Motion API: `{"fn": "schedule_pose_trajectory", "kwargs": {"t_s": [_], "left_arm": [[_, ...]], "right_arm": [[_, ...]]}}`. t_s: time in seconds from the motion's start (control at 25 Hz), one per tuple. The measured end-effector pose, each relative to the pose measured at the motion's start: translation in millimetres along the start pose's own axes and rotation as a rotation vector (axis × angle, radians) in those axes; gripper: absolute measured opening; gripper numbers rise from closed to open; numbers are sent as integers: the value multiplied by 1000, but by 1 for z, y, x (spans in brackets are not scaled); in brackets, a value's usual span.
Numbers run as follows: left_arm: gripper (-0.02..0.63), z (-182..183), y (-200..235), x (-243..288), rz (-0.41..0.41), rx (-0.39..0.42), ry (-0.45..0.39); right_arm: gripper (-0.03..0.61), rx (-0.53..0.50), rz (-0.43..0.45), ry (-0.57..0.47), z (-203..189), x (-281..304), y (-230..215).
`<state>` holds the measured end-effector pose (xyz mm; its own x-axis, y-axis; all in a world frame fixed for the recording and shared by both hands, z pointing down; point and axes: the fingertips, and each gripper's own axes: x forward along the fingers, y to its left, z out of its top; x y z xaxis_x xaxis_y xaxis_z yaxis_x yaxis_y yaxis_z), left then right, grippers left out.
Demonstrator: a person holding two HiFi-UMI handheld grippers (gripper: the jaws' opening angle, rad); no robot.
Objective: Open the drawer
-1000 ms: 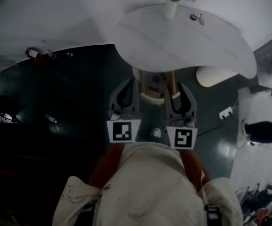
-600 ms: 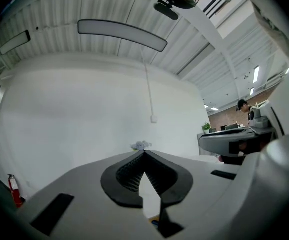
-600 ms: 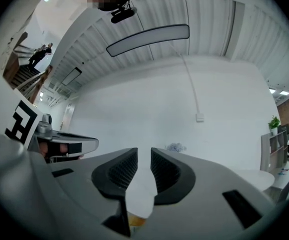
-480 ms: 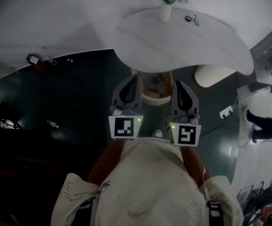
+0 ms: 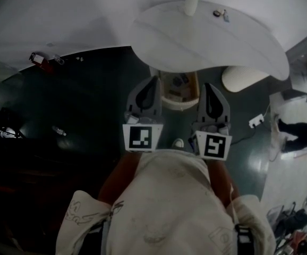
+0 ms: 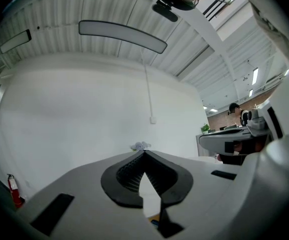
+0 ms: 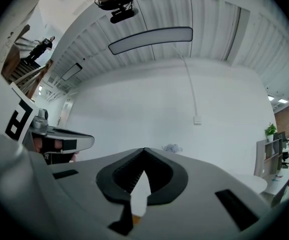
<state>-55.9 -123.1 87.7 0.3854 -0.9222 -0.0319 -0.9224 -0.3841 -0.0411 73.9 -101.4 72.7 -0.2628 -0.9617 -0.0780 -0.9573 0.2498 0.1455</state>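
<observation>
White table (image 5: pixel 206 44), flower vase (image 5: pixel 190 5) upright on it; small objects (image 5: pixel 221 15) nearby

The left gripper (image 5: pixel 153 82) and right gripper (image 5: pixel 208 87) point at the white table (image 5: pixel 238 47); a pale wooden unit (image 5: pixel 179 92) sits between their tips, a vase (image 5: pixel 190 4) beyond.

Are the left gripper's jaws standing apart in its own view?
No: the left gripper has its two jaw tips meeting at a point, with nothing gripped between them.

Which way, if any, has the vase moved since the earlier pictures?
No. The vase still stands at the table's far edge, beside the small items.
</observation>
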Motion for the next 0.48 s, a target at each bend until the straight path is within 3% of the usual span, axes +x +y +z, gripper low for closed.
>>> {"fn": "schedule_pose_trajectory", "kwargs": {"t_s": [0.48], "left_arm": [[2, -10, 1, 0, 6, 8, 10]], "right_arm": [[3, -1, -5, 26, -12, 1, -5]]}}
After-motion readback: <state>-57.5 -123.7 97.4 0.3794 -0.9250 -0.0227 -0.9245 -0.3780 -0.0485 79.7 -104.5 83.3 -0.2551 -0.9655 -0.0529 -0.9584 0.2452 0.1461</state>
